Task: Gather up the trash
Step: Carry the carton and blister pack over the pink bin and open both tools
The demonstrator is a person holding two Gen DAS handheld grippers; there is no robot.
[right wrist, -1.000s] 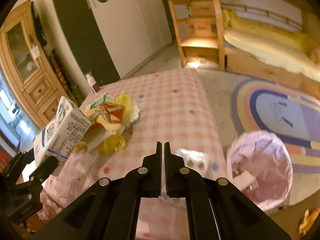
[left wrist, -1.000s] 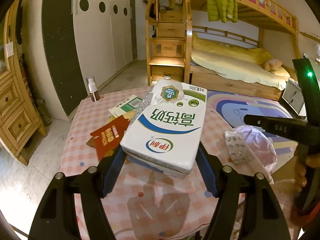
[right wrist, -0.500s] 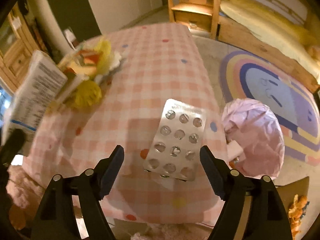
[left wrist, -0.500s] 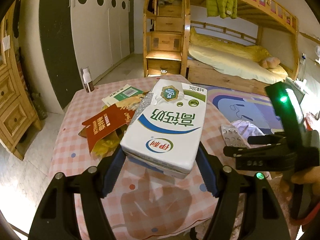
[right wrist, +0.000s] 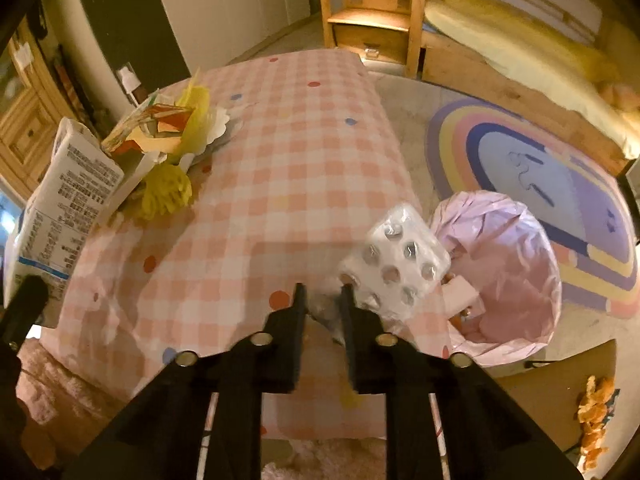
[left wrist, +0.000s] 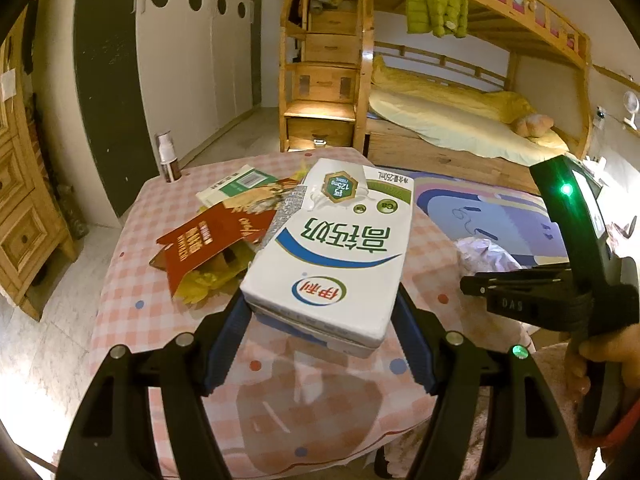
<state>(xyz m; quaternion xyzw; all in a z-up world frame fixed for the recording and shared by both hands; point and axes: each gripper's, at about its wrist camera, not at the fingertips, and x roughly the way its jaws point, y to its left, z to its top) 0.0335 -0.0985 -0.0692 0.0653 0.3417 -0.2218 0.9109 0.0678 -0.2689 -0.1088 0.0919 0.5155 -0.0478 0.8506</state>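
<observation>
Now, far left — the left gripper [left wrist: 322, 320] is clamped on a white milk carton [left wrist: 334, 248] above the pink checked tablecloth [right wrist: 288, 152]. Right gripper [right wrist: 323, 294], jaws just closing and nearly together, nothing between — blister pack [right wrist: 394, 262] at the table edge beside the pink-lined trash bin [right wrist: 516, 272].

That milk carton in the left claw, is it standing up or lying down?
Lying down. The milk carton is held flat by its sides in the left gripper, printed face up, above the table.

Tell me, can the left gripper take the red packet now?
Probably not: the left gripper is shut on the milk carton, so its jaws are full, though the red packet lies uncovered.
</observation>
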